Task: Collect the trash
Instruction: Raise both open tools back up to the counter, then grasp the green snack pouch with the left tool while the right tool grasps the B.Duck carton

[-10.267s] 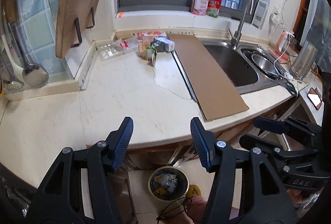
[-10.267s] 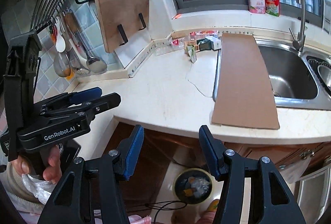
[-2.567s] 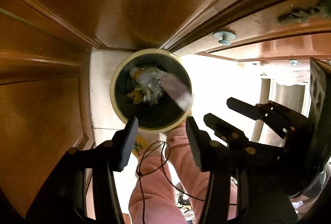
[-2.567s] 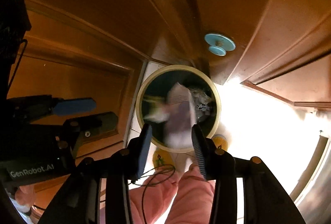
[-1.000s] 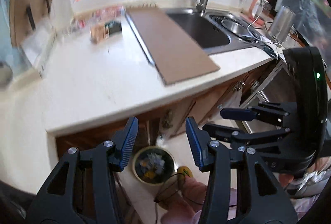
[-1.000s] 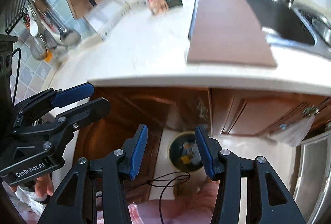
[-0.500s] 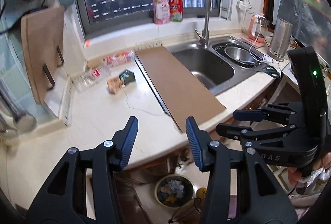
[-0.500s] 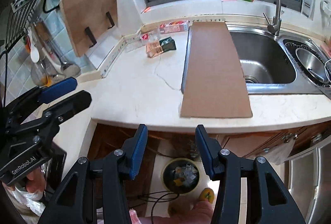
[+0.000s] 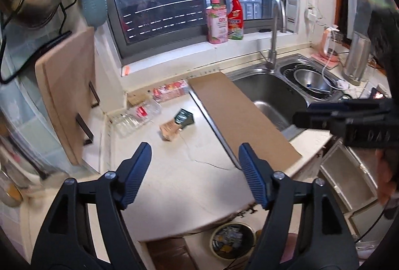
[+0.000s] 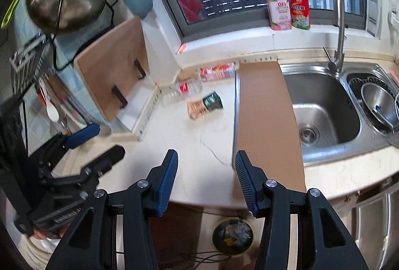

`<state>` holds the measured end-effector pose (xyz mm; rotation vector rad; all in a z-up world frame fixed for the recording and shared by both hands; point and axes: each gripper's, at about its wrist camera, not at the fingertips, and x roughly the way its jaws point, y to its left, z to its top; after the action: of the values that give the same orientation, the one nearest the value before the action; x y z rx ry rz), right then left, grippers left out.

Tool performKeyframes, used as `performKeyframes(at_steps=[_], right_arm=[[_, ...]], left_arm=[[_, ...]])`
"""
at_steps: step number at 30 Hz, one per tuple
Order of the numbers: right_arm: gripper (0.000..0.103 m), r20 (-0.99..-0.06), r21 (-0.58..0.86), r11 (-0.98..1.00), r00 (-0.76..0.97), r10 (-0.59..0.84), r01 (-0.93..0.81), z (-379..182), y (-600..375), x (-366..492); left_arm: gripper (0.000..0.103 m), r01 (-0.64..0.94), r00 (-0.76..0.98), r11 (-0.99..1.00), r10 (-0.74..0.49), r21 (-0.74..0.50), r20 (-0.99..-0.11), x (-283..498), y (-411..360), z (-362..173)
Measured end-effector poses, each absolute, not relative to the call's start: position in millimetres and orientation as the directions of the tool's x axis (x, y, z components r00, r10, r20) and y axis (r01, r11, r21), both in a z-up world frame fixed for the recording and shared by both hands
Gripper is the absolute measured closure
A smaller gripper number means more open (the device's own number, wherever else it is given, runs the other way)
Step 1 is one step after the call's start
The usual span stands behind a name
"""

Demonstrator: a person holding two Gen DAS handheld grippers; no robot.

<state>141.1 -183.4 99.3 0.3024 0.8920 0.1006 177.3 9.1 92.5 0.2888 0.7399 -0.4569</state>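
Observation:
A tan snack wrapper [image 9: 170, 130] and a dark green wrapper [image 9: 184, 117] lie together on the white counter near the back wall; they also show in the right wrist view, tan [image 10: 197, 108] and green [image 10: 212, 101]. A clear plastic package [image 9: 136, 116] and a red packet [image 9: 170, 90] lie by the backsplash. The round trash bin [image 9: 233, 240] stands on the floor below the counter edge, holding trash. My left gripper [image 9: 193, 172] is open and empty above the counter's front. My right gripper [image 10: 205, 181] is open and empty too.
A long brown cardboard sheet [image 9: 239, 118] lies along the sink's left rim. The steel sink [image 10: 321, 108] with its faucet [image 10: 339, 28] is on the right. A wooden cutting board [image 10: 114, 65] leans on the left wall. Two bottles [image 9: 225, 18] stand on the window sill.
Both grippers dropped trash into the bin 2.6 s ago, then rose from floor level to above the counter. In the last half second they moved closer to the counter; the left gripper opened wider.

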Motion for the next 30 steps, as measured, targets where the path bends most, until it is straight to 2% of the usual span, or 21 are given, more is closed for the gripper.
performKeyframes(at_steps=[5,10,18,30], right_arm=[[0.054,-0.759,0.326,0.944,0.608,0.235,0.043,115.9,-201.6,211.0],[0.054,-0.777,0.350,0.936,0.571,0.265,0.041,107.8,-228.0,294.6],[0.051,-0.818,0.414,0.910,0.451,0.356,0.033,43.2,-271.9,424.7],[0.051,-0.839,0.452,0.892,0.350,0.417,0.020,-63.3,-313.3,563.4]], left_arm=[[0.027,0.475,0.669,0.864,-0.234,0.165,-0.705,225.1,-1.4,93.7],[0.025,0.502,0.633,0.830,-0.164,0.241,-0.757,285.6,-27.2,62.0],[0.025,0.572,0.455,0.784,-0.060,0.240,-0.888,396.1,-67.1,-33.3],[0.025,0.622,0.316,0.749,0.025,0.227,-0.948,500.8,-104.6,-149.7]])
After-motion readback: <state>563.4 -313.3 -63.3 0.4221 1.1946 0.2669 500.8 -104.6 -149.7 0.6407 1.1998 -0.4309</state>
